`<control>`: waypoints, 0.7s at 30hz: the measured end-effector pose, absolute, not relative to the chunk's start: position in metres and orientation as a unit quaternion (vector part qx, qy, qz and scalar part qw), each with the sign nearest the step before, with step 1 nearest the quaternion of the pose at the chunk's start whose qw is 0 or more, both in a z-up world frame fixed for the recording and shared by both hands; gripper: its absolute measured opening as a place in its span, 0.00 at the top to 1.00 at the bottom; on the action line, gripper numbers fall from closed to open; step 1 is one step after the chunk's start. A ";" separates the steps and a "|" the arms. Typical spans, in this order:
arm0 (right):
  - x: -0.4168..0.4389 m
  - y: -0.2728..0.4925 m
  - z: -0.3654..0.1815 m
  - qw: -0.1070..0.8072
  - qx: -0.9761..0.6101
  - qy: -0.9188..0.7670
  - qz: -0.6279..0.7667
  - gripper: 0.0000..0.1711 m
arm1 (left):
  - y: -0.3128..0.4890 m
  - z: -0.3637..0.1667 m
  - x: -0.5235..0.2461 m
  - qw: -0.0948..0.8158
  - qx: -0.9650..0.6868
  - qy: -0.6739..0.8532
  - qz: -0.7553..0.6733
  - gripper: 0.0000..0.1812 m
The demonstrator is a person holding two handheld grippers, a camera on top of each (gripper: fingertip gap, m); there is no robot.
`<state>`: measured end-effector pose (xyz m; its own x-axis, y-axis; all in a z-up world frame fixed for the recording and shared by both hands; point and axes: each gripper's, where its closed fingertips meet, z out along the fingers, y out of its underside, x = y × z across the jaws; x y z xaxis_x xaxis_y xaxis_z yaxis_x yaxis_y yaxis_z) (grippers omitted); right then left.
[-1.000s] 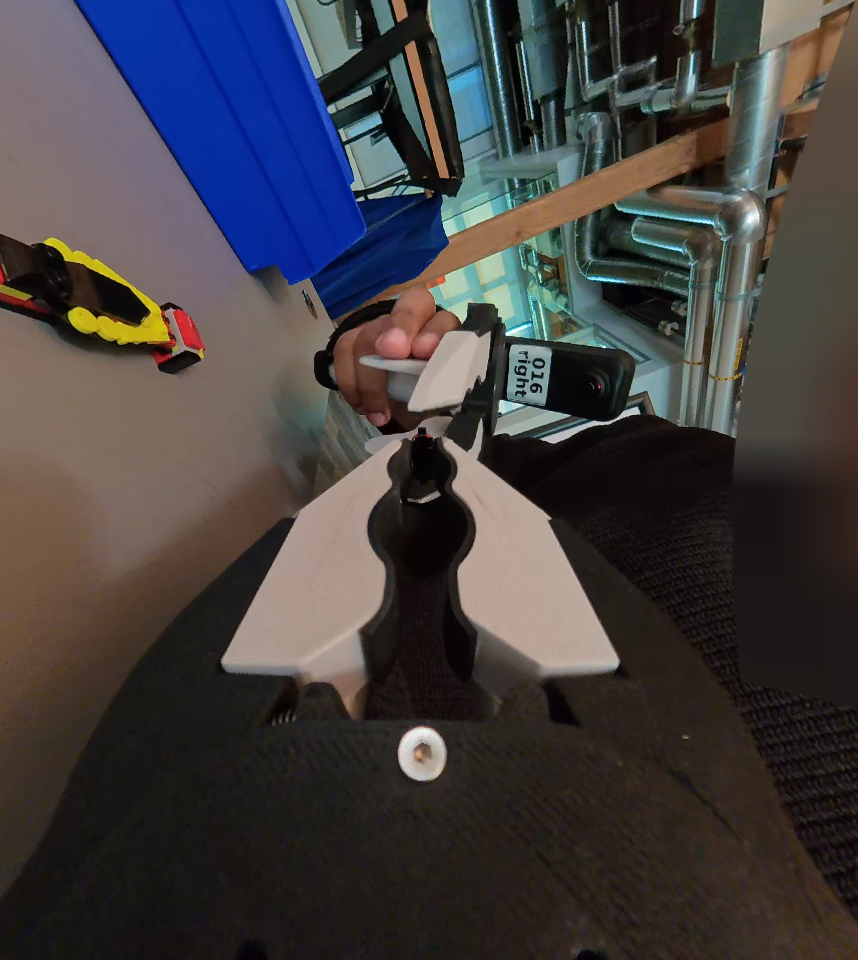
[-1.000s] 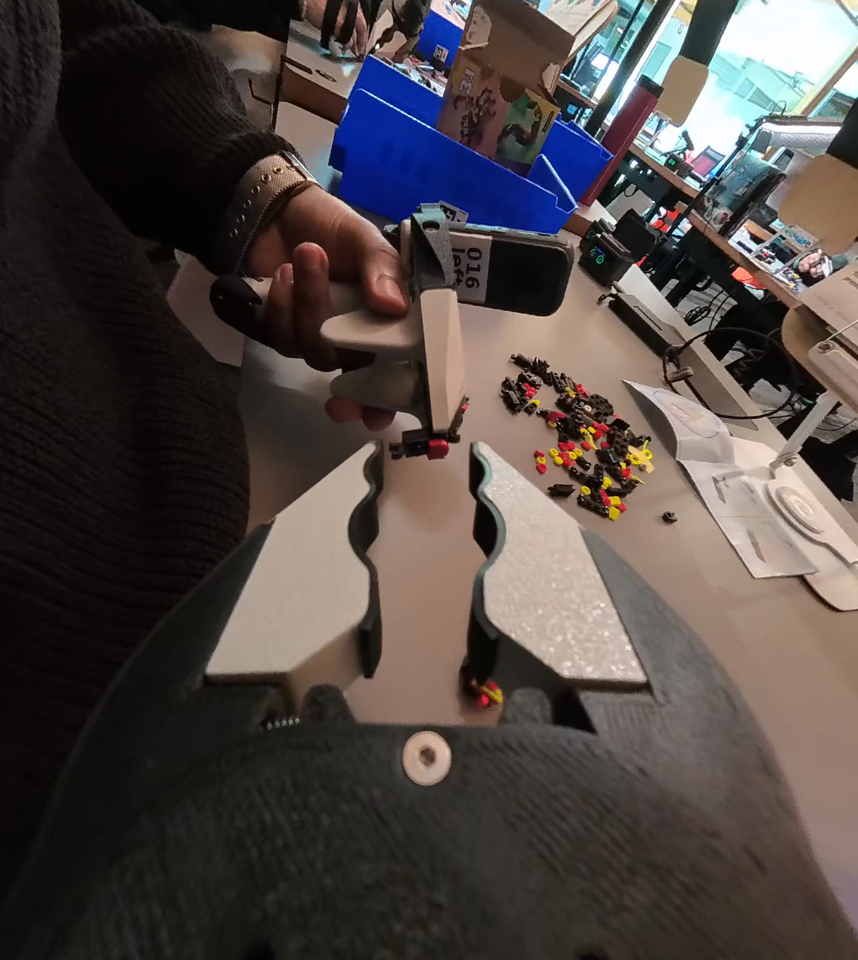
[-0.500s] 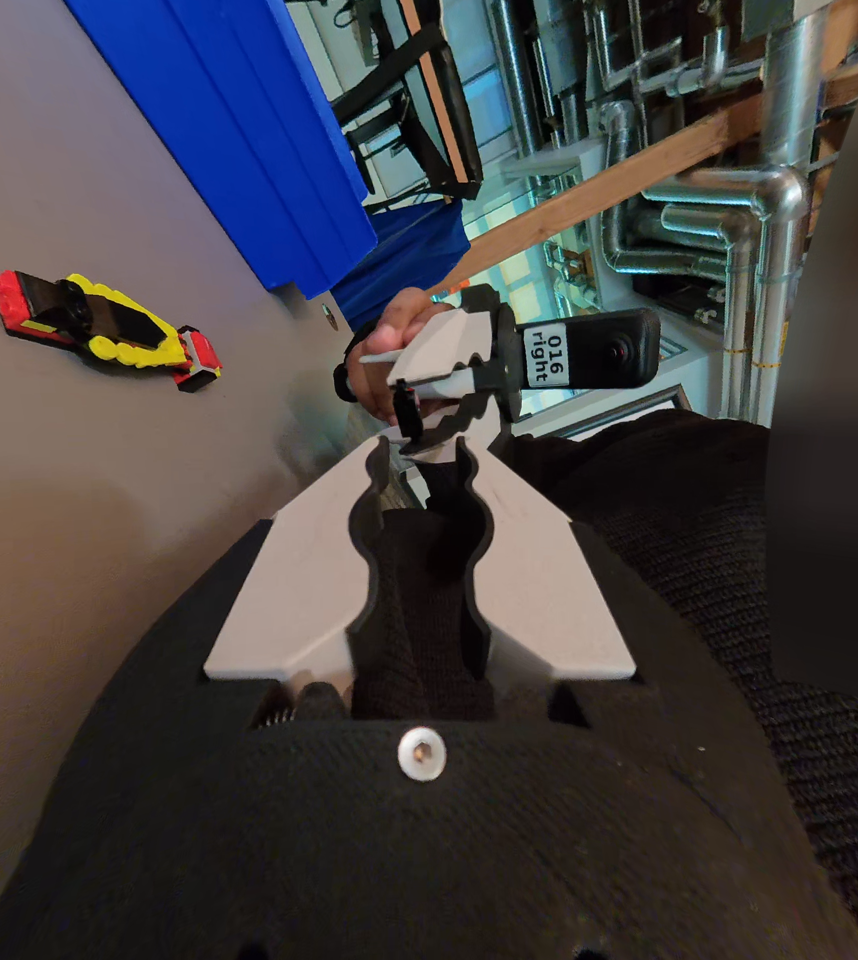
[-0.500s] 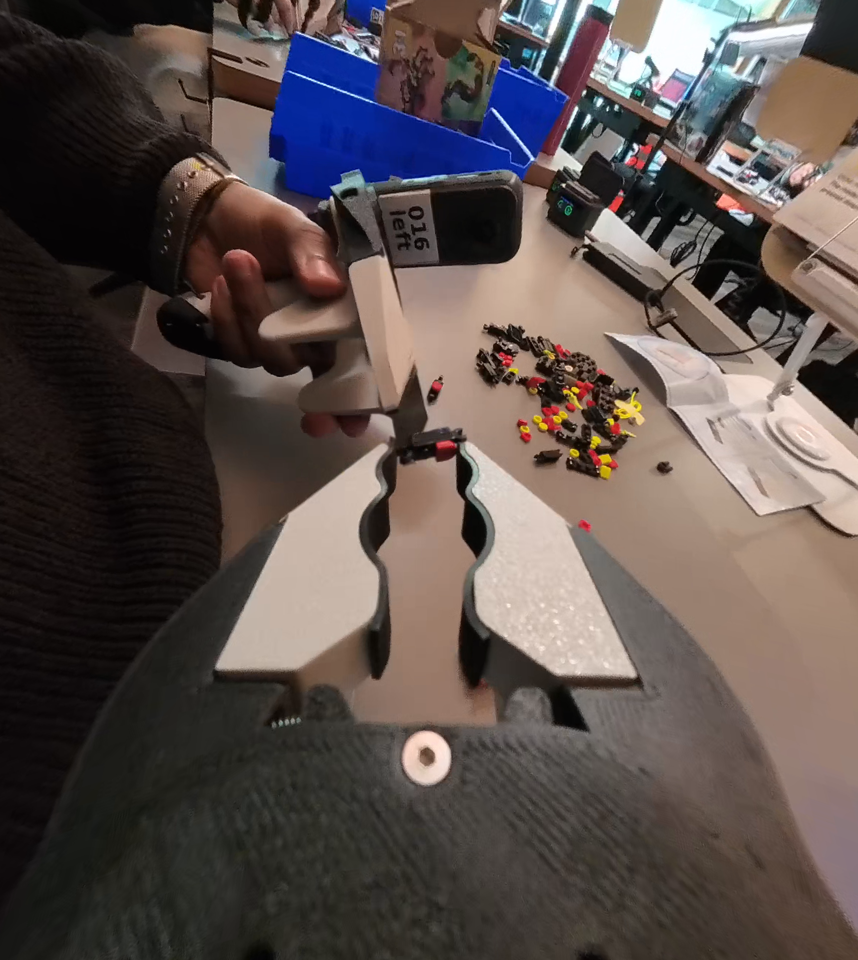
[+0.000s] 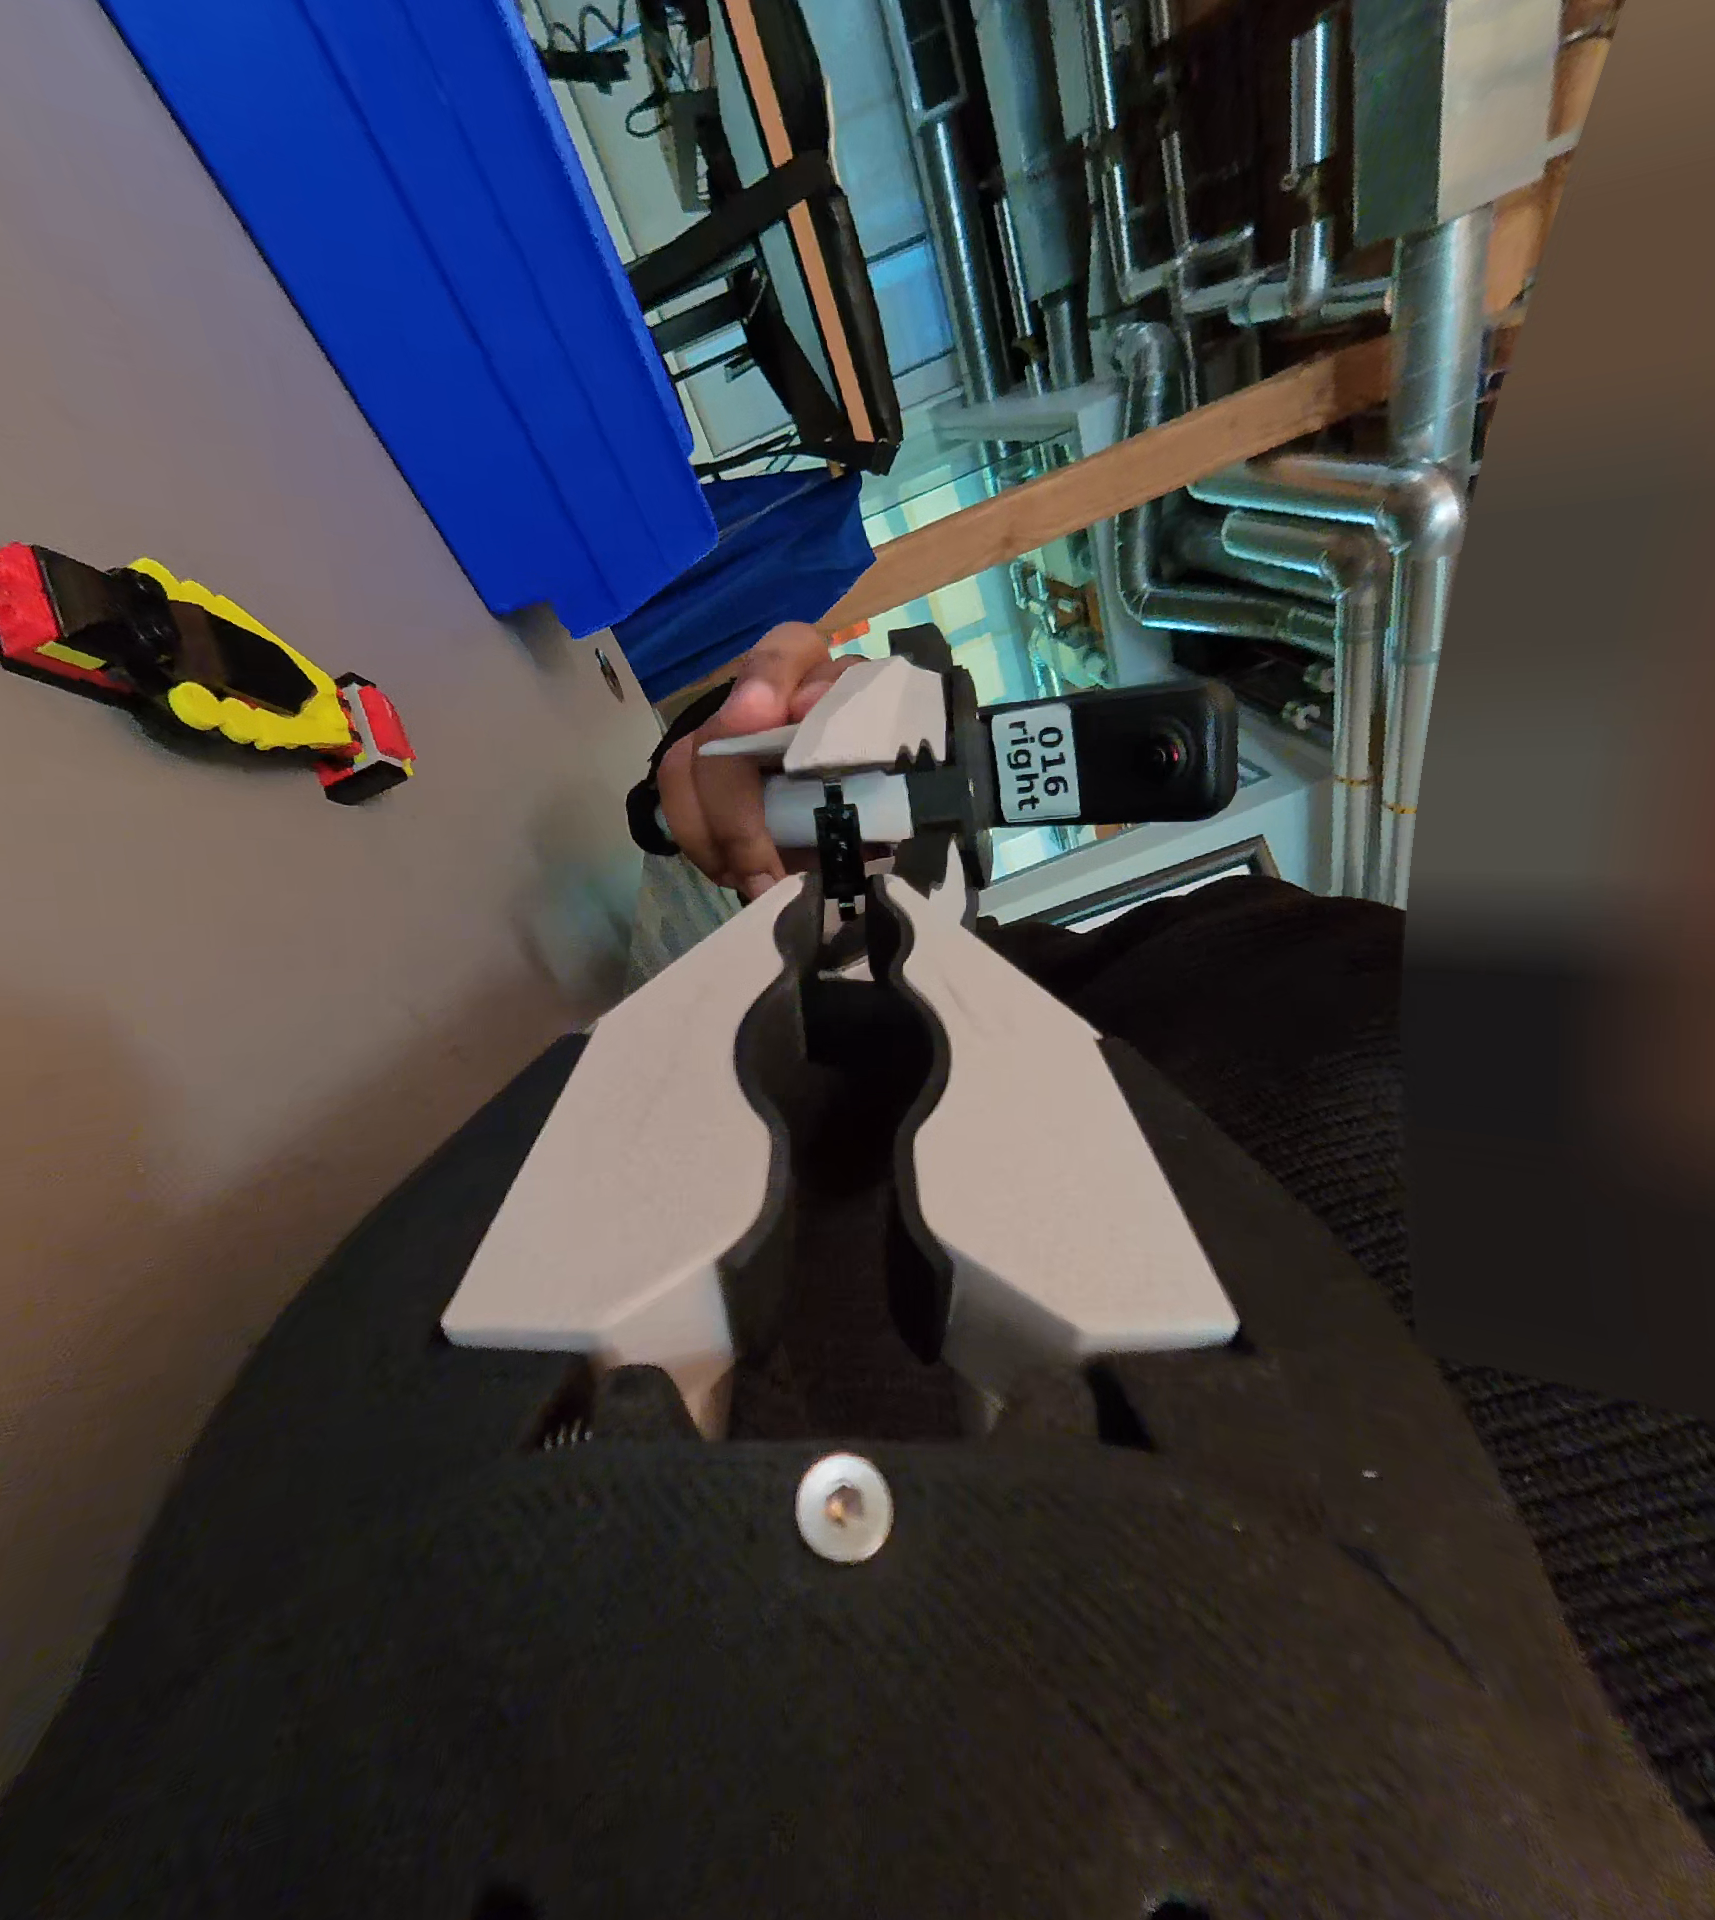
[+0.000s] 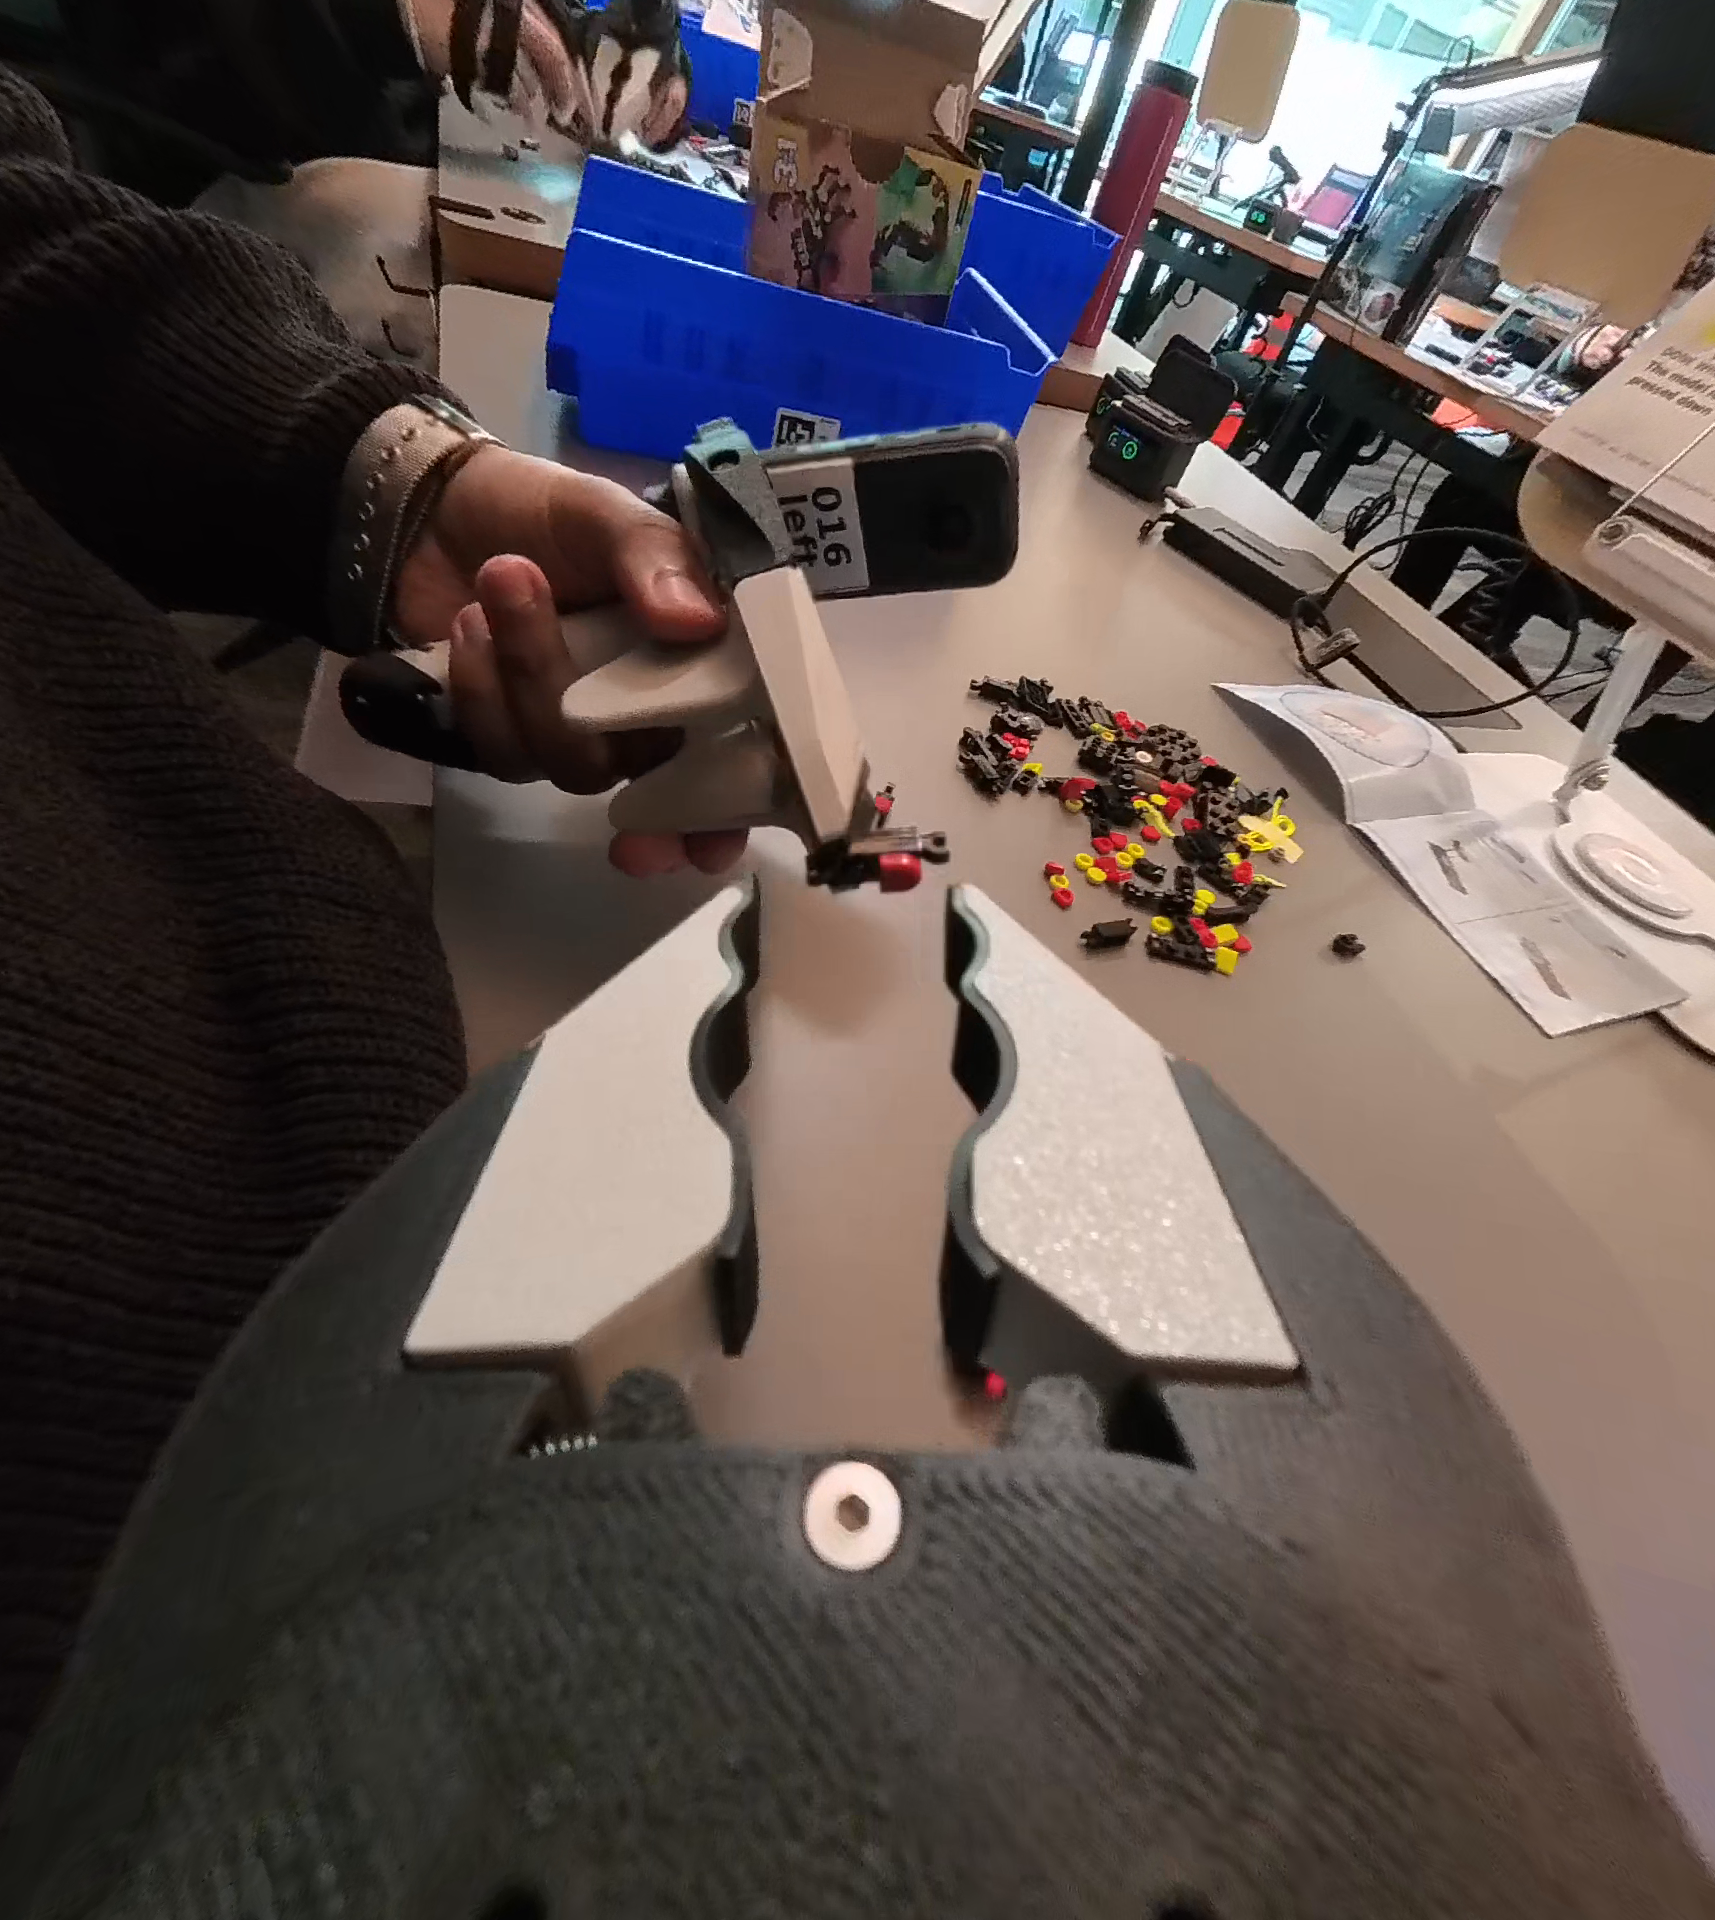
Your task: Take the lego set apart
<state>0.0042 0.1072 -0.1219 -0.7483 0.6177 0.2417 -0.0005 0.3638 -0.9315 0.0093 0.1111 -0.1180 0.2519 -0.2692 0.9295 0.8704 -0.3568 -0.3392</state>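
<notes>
Left gripper [image 6: 848,868] pinching black-and-red lego piece [image 6: 879,857]; right gripper [image 6: 848,920] wide open, empty. Close on red end, then pull squarely.

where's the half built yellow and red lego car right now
In the left wrist view, the lego car lies on the table at the far left, just left of the blue bin, untouched by either gripper.

Blue bins [image 6: 791,343] — booklet [image 6: 1497,862] on the table [image 6: 1352,1195].
</notes>
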 end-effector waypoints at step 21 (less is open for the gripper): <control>0.006 0.108 -0.149 0.505 0.030 -0.810 0.297 0.84 | 0.108 -0.139 0.032 0.428 -0.646 -0.240 -0.585 0.97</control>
